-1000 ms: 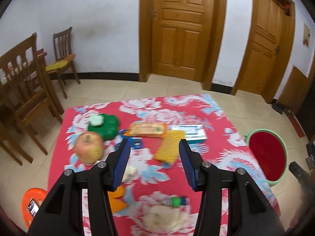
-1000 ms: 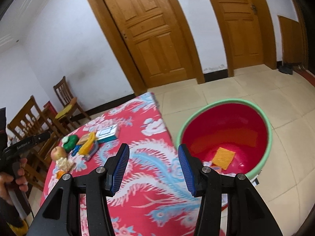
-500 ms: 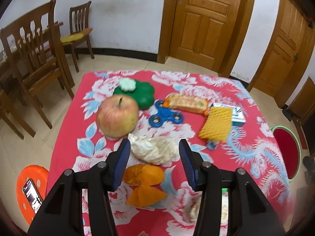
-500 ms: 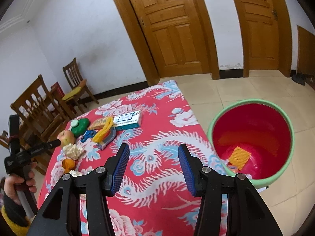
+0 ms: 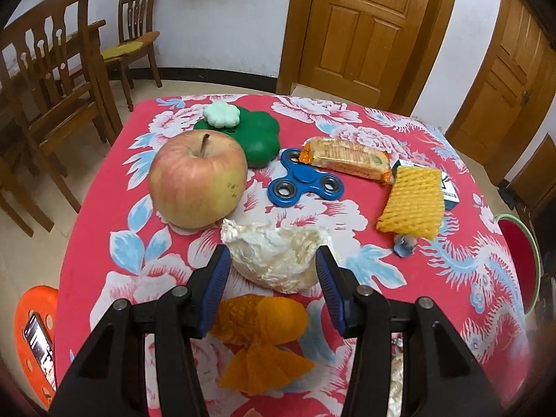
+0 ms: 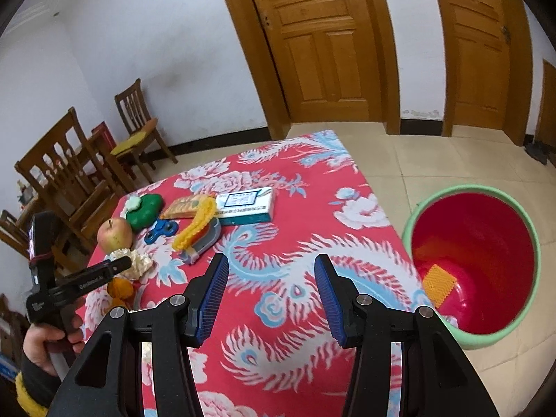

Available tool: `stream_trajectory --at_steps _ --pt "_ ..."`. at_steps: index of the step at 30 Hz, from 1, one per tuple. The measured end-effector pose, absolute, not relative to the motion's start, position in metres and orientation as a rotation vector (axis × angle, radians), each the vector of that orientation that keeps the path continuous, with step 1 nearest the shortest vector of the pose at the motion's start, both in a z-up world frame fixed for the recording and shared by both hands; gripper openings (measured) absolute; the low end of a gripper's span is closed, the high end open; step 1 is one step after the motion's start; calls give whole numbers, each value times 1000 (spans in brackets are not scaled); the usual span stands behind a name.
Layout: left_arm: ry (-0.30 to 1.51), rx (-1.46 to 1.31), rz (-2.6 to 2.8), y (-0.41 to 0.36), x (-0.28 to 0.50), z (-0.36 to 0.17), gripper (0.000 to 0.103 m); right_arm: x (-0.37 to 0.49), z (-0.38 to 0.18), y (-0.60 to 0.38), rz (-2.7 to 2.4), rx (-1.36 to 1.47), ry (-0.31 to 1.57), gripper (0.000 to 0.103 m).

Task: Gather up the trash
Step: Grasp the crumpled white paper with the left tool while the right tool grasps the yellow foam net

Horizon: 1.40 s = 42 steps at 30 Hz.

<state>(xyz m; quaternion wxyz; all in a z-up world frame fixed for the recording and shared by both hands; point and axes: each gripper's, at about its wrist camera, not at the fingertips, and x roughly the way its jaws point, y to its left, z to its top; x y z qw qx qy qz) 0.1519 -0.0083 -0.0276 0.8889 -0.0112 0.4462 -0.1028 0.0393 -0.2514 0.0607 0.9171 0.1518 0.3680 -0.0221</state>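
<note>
Left gripper (image 5: pixel 272 264): jaws spread, pointing steeply down at a crumpled ball of white paper (image 5: pixel 276 259) on the bench (image 5: pixel 451 271), which is covered with a red cloth printed with white and blue flowers. The paper sits in line with the gap between the blue pads; from this view I cannot tell whether the pads touch it. Nothing is pinched.

Just nearer than the paper, below the jaws: an orange crinkled wrapper twisted like a bow (image 5: pixel 264 340). Just behind the paper to the left: a red-yellow apple (image 5: pixel 198 179), upright, stem up. Behind the apple: a green clover-shaped plastic piece (image 5: pixel 259 135) with a smaller pale mint clover shape (image 5: pixel 222 114) on top of it. Right of the apple: a blue three-lobed fidget spinner (image 5: pixel 302 182), then an orange-wrapped packet of biscuits (image 5: pixel 347 156). Further right: a yellow foam fruit net (image 5: pixel 411 203), lying partly over a white and blue carton (image 5: pixel 448 191).

Right gripper (image 6: pixel 271 286): jaws spread, empty, over bare cloth near the bench's right edge, well apart from the trash.

On the floor beside that edge: a round red tub with a pale green rim (image 6: pixel 521 222); one yellow net piece (image 6: pixel 439 285) lies inside it.

The right view shows a hand (image 6: pixel 48 340) gripping the left tool's handle.
</note>
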Motion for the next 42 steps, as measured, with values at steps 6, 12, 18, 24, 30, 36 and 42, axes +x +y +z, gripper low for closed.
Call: stream_trajectory --at_steps 6,12,18,24,30,36,42 --pt "931 -50 -255 -10 155 -35 51 60 60 -236 -25 291 772 53" --pt "931 -127 -312 -5 155 -37 44 86 52 -218 3 287 810 53" --pt "921 -168 -341 -2 154 -37 39 115 41 -189 43 246 842 53" --pt "887 -201 -391 0 148 -32 35 136 29 -171 51 242 872 53" --pt "858 -211 -435 -3 144 -26 34 151 16 -167 36 263 902 47" --pt "847 -205 -429 -3 141 -22 34 156 8 -168 46 282 912 31" --pt "846 -204 -414 -2 139 -20 34 158 6 -170 83 306 908 16"
